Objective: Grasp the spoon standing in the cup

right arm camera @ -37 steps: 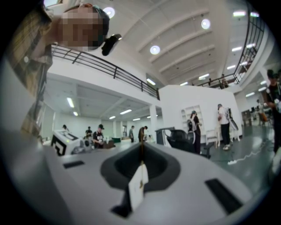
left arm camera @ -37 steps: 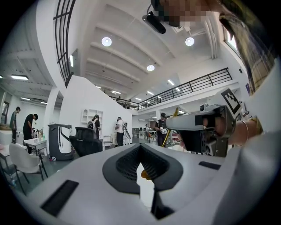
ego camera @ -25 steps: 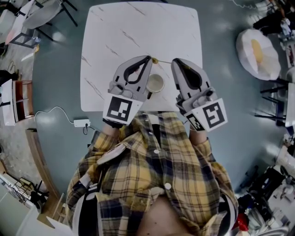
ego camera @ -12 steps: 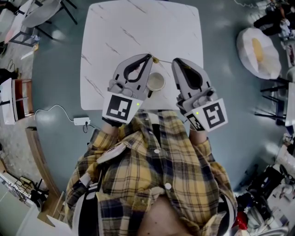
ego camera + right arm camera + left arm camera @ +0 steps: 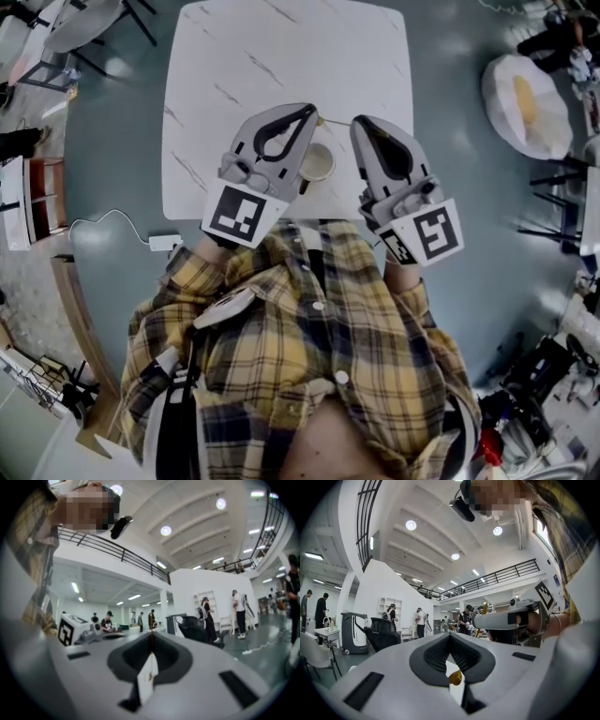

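From the head view I saw one square white table (image 5: 234, 56) with thin dark streaks and round corners. On it stood one round pale cup (image 5: 317, 165). It sat between two smooth grey claws, the left claw (image 5: 307, 111) and the right claw (image 5: 359, 123). One thin gold spoon (image 5: 330, 121) showed just past the cup and reached the right claw's tips.

In the left gripper view, the left claw (image 5: 450, 638) had its black ribbed pads pressed together.

In the right gripper view, the right claw (image 5: 151, 647) was pressed together too, pinching the spoon's (image 5: 152, 637) thin handle.
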